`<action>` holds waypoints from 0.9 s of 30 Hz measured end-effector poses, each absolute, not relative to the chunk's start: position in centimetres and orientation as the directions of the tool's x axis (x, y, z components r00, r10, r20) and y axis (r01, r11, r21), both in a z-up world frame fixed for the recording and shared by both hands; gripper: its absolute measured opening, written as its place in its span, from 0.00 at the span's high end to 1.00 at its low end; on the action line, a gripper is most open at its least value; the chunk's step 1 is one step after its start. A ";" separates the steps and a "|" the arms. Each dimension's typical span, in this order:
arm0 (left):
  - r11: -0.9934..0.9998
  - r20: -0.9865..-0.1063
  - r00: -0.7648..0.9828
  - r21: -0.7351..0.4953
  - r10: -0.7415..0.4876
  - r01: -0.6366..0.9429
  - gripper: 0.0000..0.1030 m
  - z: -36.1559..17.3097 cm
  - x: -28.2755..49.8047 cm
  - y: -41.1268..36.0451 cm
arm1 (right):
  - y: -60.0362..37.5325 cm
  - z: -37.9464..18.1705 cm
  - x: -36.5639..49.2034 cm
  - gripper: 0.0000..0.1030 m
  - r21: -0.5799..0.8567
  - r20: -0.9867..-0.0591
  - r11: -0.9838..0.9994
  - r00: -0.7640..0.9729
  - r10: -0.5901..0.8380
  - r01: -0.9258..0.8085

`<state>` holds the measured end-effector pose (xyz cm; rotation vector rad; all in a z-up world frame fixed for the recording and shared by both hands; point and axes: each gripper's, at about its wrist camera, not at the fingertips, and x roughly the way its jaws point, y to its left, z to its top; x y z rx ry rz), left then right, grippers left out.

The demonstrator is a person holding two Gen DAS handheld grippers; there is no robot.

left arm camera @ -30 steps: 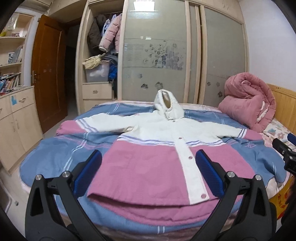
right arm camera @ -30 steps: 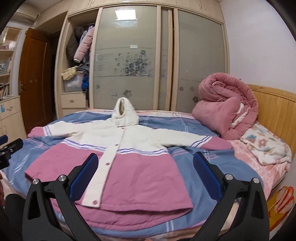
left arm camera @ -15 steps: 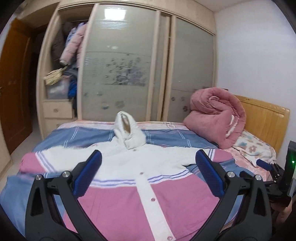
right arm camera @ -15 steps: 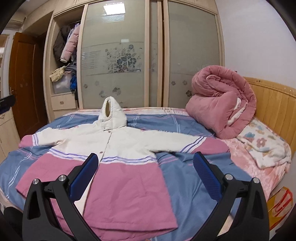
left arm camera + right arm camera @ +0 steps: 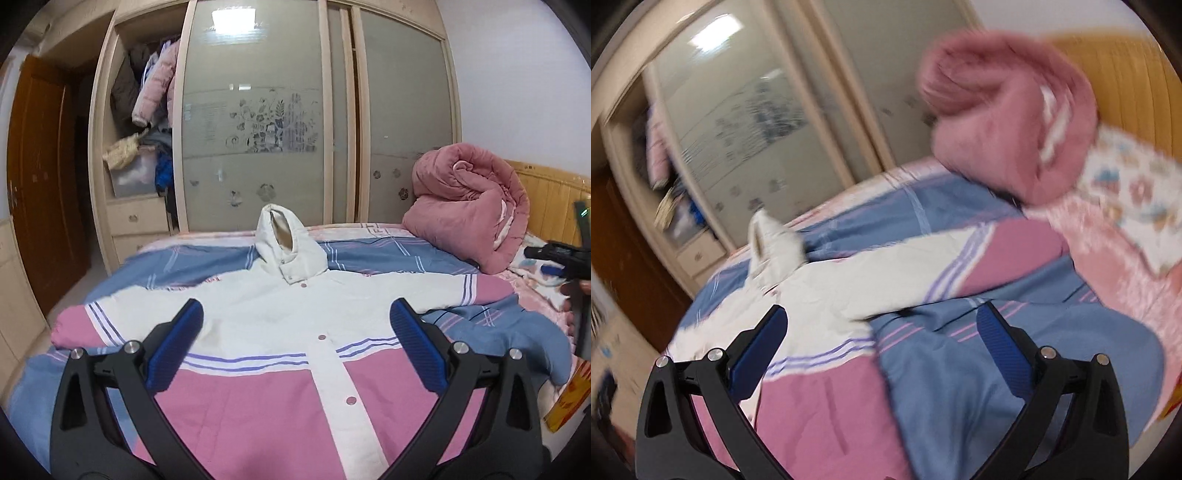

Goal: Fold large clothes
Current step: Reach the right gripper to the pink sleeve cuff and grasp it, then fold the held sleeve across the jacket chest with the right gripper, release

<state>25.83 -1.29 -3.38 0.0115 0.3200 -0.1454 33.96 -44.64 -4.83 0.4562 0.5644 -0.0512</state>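
At nine o'clock in the left wrist view, a brown wooden door (image 5: 40,184) stands beside an open wardrobe bay (image 5: 142,155) stuffed with hanging coats and a storage box. Toward the centre, frosted sliding doors (image 5: 258,122) back the bed (image 5: 177,266), whose blue plaid cover carries the hooded coat (image 5: 280,321) laid flat, front up, snaps closed, sleeves spread to nine and three o'clock, hood at twelve. The left gripper (image 5: 295,339) hovers over the coat's chest with its blue pads spread wide, holding nothing. At two o'clock a rolled pink quilt (image 5: 469,218) rests by the wooden headboard (image 5: 550,199). In the blurred, tilted right wrist view, the right gripper (image 5: 881,343) is likewise spread and empty, above the coat's sleeve (image 5: 923,266) near the armpit.
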 end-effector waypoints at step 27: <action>0.993 -0.410 0.904 -0.061 -0.122 0.106 0.02 -5.9 30.3 0.3 | -69.4 -25.4 45.6 0.24 0.828 -0.513 0.339 0.847 0.138 0.446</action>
